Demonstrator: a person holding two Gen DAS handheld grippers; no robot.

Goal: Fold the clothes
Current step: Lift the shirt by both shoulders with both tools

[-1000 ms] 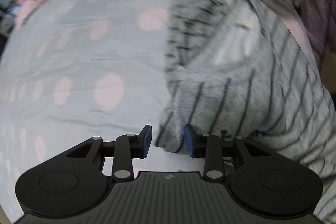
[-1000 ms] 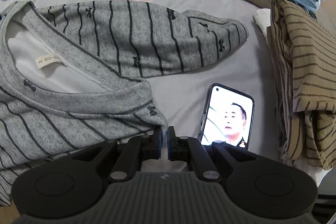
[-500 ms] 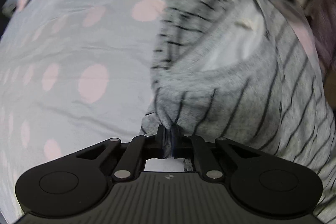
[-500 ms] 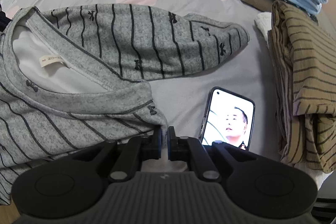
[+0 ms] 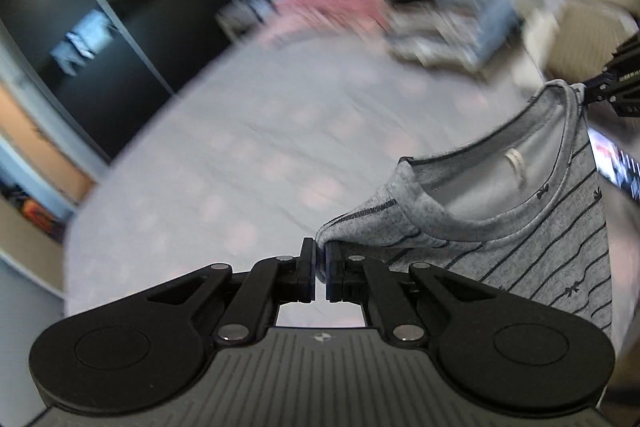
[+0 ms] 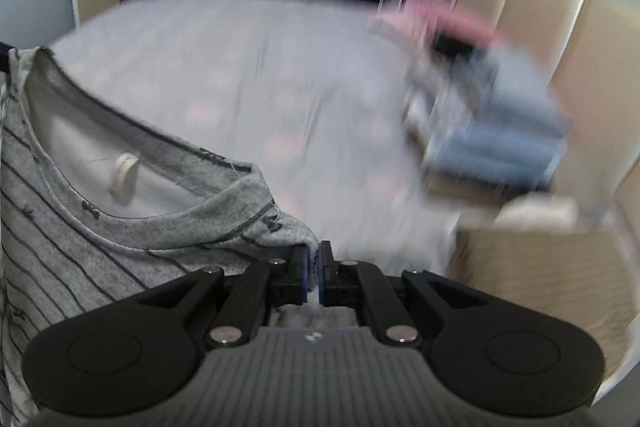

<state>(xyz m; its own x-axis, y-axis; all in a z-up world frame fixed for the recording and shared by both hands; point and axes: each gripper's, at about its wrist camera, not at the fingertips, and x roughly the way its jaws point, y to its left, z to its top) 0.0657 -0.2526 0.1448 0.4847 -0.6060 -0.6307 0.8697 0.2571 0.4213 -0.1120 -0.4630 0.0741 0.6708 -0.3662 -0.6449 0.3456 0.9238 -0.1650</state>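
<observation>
Holding a grey knit top with thin dark stripes (image 5: 532, 227) by both shoulders above the pale dotted bed (image 5: 248, 155).
Left gripper (image 5: 319, 269) and right gripper (image 6: 313, 273) fingers are clamped on shoulder corners; the soft, light, limp fabric sags between them, so seams offer the firmest hold.

No text can be read: the neck label (image 6: 123, 179) inside the grey striped shirt (image 6: 80, 247) is blurred, and the phone screen (image 5: 614, 167) shows no legible writing.
</observation>
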